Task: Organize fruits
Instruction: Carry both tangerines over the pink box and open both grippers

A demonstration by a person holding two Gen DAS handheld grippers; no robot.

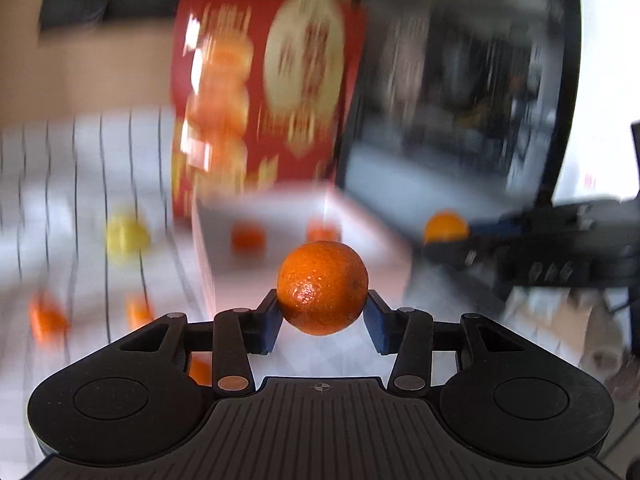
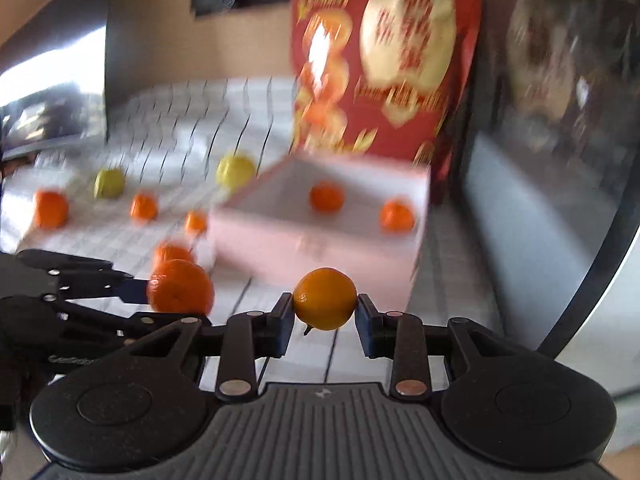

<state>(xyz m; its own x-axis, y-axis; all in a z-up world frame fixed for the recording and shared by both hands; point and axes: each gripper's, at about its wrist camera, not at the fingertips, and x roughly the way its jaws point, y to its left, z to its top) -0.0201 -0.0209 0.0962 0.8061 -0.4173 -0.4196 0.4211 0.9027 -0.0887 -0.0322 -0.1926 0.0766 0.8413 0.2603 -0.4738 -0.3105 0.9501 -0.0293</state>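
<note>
Left gripper (image 1: 322,320): blue pads clamped on a round, pebbly-skinned mandarin (image 1: 322,287), held clear of the gridded white tablecloth (image 1: 60,160). Right gripper (image 2: 324,318): matte black linkage, pads pressed on a smaller, smoother orange-yellow mandarin (image 2: 325,298). Beyond, an open pale pink box (image 2: 280,236) is seen holding two mandarins; its red printed lid (image 2: 384,60) stands upright. Loose fruit on the cloth is blurred; lid lettering is unreadable.
</note>
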